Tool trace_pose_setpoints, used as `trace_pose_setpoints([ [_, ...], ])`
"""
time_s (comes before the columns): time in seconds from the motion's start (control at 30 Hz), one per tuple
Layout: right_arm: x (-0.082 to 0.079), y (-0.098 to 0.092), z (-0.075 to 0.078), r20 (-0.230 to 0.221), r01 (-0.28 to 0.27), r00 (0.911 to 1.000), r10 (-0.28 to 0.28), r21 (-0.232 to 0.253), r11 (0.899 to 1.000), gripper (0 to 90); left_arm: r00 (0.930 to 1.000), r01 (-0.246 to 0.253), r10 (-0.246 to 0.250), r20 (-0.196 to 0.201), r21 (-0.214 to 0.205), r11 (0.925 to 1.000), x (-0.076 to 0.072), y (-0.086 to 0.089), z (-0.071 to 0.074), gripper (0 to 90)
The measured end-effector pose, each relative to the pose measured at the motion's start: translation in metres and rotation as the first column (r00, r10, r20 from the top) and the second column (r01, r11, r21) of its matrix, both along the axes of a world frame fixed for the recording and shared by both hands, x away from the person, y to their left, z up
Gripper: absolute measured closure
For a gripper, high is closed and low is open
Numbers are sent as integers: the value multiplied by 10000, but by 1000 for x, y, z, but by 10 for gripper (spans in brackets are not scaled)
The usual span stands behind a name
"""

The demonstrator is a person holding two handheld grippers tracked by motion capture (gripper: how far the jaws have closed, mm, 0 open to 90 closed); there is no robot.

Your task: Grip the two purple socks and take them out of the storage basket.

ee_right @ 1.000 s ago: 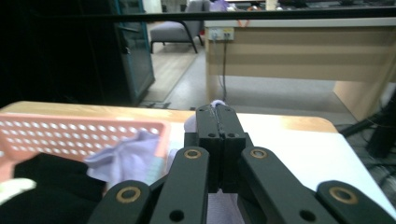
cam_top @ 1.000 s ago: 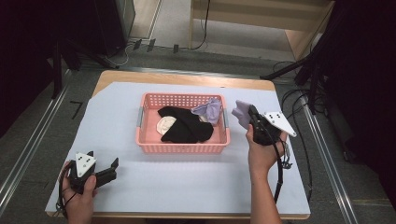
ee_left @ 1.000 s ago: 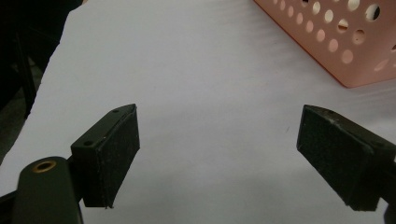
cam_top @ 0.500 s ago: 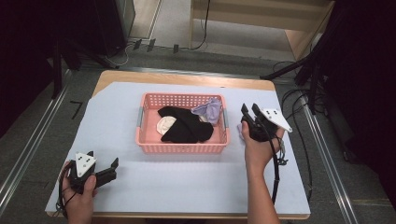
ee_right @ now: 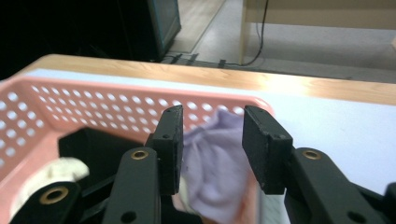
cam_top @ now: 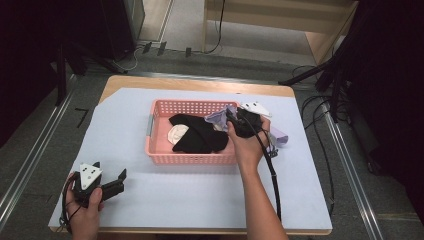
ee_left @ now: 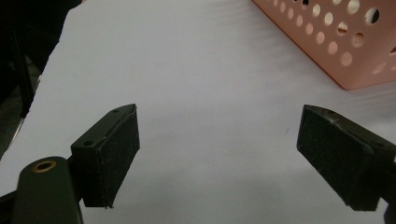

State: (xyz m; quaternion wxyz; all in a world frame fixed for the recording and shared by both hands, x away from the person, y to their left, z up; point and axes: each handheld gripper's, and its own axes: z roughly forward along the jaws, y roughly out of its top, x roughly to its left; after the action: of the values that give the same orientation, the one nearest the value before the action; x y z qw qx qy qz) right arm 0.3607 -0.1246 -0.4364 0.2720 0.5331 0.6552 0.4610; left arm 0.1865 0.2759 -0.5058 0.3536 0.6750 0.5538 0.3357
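At lower left of the high view, the left gripper is rested on the table, jaws released and empty. At centre, black and cream garments are seen in the pink basket. At its right rim, the lilac cloth is framed by the right gripper, jaws parted and not yet clenched; sorting is judged unfinished.

Wooden table covered by a pale blue-grey sheet, grey floor beyond with black cables trailing across it — light wood furniture at far edge, metal rails flanking both table sides.
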Motion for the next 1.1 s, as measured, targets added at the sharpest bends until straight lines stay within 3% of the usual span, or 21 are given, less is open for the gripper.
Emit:
trace_pose_setpoints([
  [0.07,2,3,0,35,-45,10000,45,120,9999,587,10000,23,-23,-1,-10,10000,0,0,0,142],
  [0.2,18,18,-3,-834,-118,9965,99,-226,9997,586,10000,29,-29,-19,-24,10000,0,1,0,142],
  [0.4,35,30,-13,-1597,242,9868,-276,-233,9994,557,10000,24,-24,-19,-57,10000,0,1,0,142],
  [0.5,39,34,-16,-1699,293,9848,-349,-353,9989,480,10000,21,-21,-53,-72,10000,0,1,1,142],
  [0.57,47,39,-21,-2086,294,9772,-405,-562,9980,380,10000,20,-19,4,-84,10000,0,1,0,142],
  [0.6,52,41,-24,-2287,389,9717,-597,-945,9948,375,10000,12,-12,50,-70,10000,0,1,0,142],
  [0.73,60,49,-30,-2448,31,9684,-476,-1791,9838,468,10000,29,-29,24,-50,10000,0,1,0,142],
  [0.8,63,52,-34,-2635,-186,9638,-411,-2204,9752,602,10000,31,-31,35,-51,10000,0,1,0,142],
  [0.83,64,50,-34,-2658,-175,9629,-453,-2293,9732,714,10000,8,-8,42,-83,10000,0,1,0,142],
  [0.87,65,47,-34,-2847,-180,9577,-410,-2017,9793,787,10000,15,-15,42,-89,10000,0,1,0,142],
  [0.93,65,43,-31,-2933,-283,9556,-281,-1864,9821,840,10000,24,-23,39,-90,10000,-1,1,0,142],
  [0.97,64,42,-30,-2921,-351,9562,-205,-1837,9824,846,10000,24,-23,39,-90,10000,-1,1,0,142],
  [1.1,54,39,-22,-1995,-599,9794,320,-1353,9890,855,10000,36,-35,36,-75,10000,0,1,0,142],
])
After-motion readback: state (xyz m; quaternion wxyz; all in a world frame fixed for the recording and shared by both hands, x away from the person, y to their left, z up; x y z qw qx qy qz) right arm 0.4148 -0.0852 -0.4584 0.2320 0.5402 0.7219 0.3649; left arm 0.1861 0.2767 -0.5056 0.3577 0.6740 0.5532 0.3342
